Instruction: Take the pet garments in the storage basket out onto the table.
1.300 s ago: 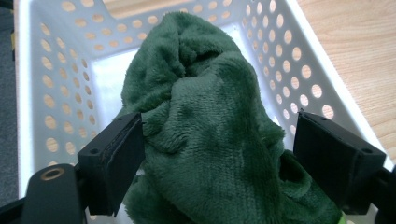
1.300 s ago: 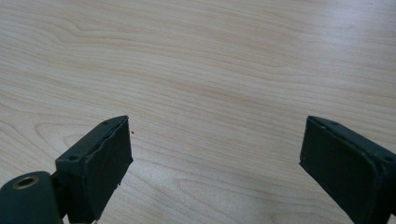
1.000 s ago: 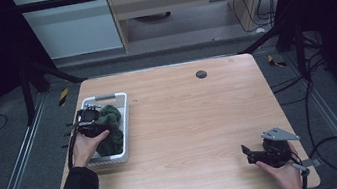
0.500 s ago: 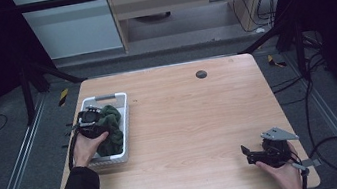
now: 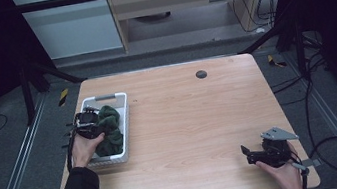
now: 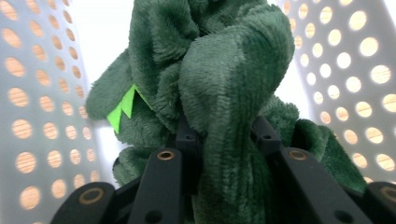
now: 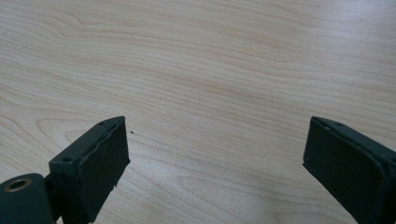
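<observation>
Change: our left gripper (image 5: 91, 127) has just closed its jaws onto the dark green plush toy (image 6: 219, 93).
Toy: inside the white perforated plastic basket (image 5: 123, 112).
Right gripper (image 7: 215, 163): we hold it spread above the wooden table (image 5: 200, 120).

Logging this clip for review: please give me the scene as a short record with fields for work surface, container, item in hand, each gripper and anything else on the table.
surface: wooden table
container: white perforated basket near the table's left edge
item: green plush toy lying in the basket, with a bright green zigzag trim
left gripper: jaws have just closed, pinching a fold of the plush toy inside the basket
right gripper: jaws wide apart, nothing between them, over bare wood near the front right corner
other: small dark round disc near the far edge
</observation>
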